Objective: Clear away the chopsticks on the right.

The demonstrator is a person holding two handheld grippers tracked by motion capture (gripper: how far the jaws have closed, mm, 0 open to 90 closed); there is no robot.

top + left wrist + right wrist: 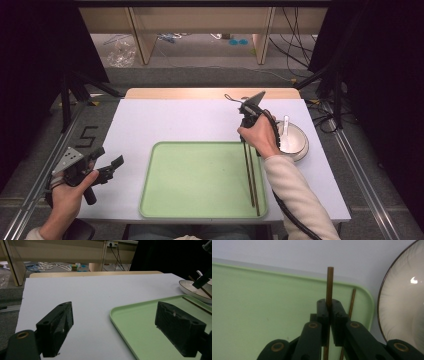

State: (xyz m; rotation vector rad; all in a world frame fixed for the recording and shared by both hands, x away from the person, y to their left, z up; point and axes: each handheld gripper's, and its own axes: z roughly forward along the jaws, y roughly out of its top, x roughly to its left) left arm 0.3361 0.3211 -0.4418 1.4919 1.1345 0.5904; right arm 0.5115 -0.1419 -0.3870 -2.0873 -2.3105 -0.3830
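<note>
1. The desk (pixel 165 120) has a pale, plain top, and a strip of light wood shows along its far edge. It carries few things.
2. Around the desk the room is dark, with black curtains on both sides. Behind the far edge there is grey floor, wooden furniture legs, loose cables and a clear plastic bag.
3. One green tray (pixel 200 175) lies near the near edge of the desk, about in the middle. Its inside is bare except for the chopsticks.
4. There are two brown chopsticks. One chopstick (pixel 329 285) is pinched between the jaws of the right gripper (pixel 329 305), which are pressed together on it. The second chopstick (pixel 351 303) lies just beside it, along the right side of the tray. In the high view both sticks run from the gripper toward the near edge, over the right part of the tray.
5. One white bowl (pixel 295 140) stands near the right edge of the desk, just beside the tray, and one white spoon (pixel 286 127) rests in it.
6. The left gripper (pixel 112 167) is at the near left corner of the desk, left of the tray. Its jaws are spread wide and hold nothing.
7. Two hands hold the two grippers, one each.
</note>
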